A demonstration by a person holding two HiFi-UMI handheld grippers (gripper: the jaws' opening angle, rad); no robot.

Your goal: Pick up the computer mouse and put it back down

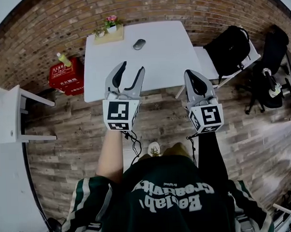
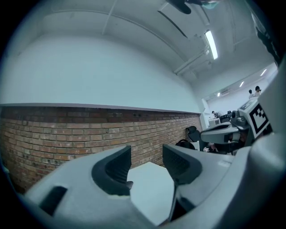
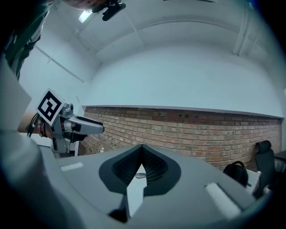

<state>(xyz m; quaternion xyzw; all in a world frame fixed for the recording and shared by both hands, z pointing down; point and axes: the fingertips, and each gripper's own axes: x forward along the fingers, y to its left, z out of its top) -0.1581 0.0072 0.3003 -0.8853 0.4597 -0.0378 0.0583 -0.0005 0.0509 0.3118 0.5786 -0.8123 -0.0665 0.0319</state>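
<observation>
The dark grey computer mouse [image 1: 139, 44] lies on the far half of the white table [image 1: 157, 59], well beyond both grippers. In the head view my left gripper [image 1: 132, 70] is held level at the table's near edge, its jaws open and nothing between them. My right gripper [image 1: 192, 75] is beside it, off the table's right corner, with its tips together and empty. The left gripper view shows my left gripper [image 2: 146, 163] open, with the tabletop [image 2: 152, 188] between its jaws. In the right gripper view my right gripper [image 3: 142, 150] is shut, and the mouse [image 3: 140, 175] shows through the slit below its tips.
A wooden planter with pink flowers [image 1: 110, 30] stands at the table's far left corner. A red box [image 1: 66, 75] with a bottle sits on the floor to the left. A black backpack [image 1: 228, 48] and an office chair [image 1: 271, 64] are on the right. A brick wall [image 1: 46, 40] runs behind.
</observation>
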